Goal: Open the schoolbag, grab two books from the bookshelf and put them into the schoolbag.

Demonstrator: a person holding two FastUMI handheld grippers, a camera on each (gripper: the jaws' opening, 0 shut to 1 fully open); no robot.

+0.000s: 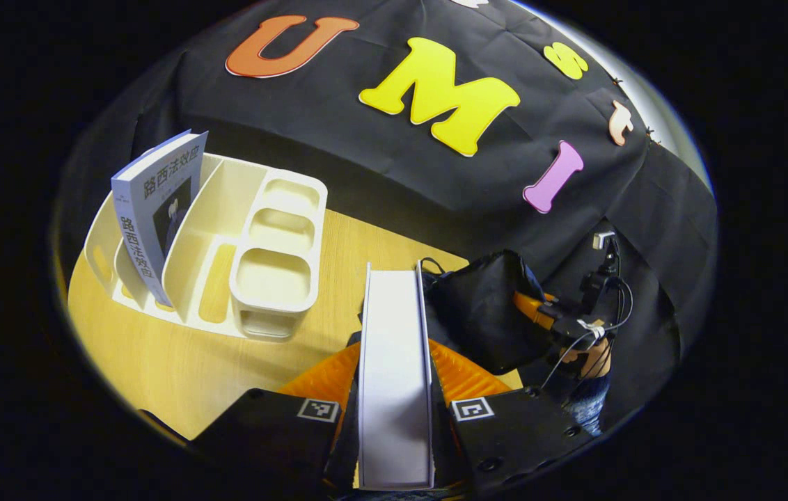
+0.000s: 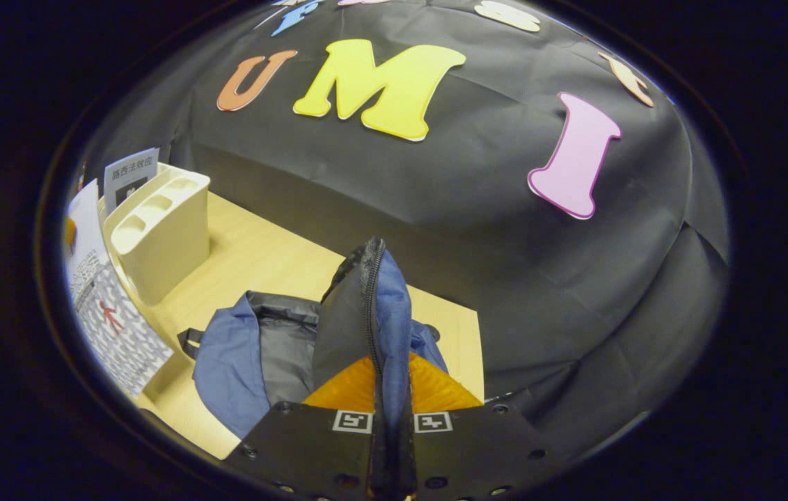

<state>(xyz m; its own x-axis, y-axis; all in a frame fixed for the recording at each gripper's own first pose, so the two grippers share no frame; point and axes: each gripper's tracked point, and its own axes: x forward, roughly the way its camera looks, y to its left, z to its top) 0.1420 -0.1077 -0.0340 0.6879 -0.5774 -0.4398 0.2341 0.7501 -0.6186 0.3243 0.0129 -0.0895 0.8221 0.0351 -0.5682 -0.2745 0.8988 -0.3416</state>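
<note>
One book (image 1: pixel 394 376) is clamped in the left gripper (image 1: pixel 394 410). The right gripper (image 2: pixel 385 410) pinches the schoolbag's zipper edge (image 2: pixel 371 306); lift it wider, then lower the book straight in.

Recording booth, black cloth wall (image 2: pixel 477 209), wooden desk (image 1: pixel 157 362), cream bookshelf (image 1: pixel 255 250)

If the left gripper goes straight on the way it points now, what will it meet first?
Probably the schoolbag: its dark raised flap sits just beyond the book clamped in the left gripper, slightly to the right. The book's far edge would likely touch first, though depth is unclear.
</note>
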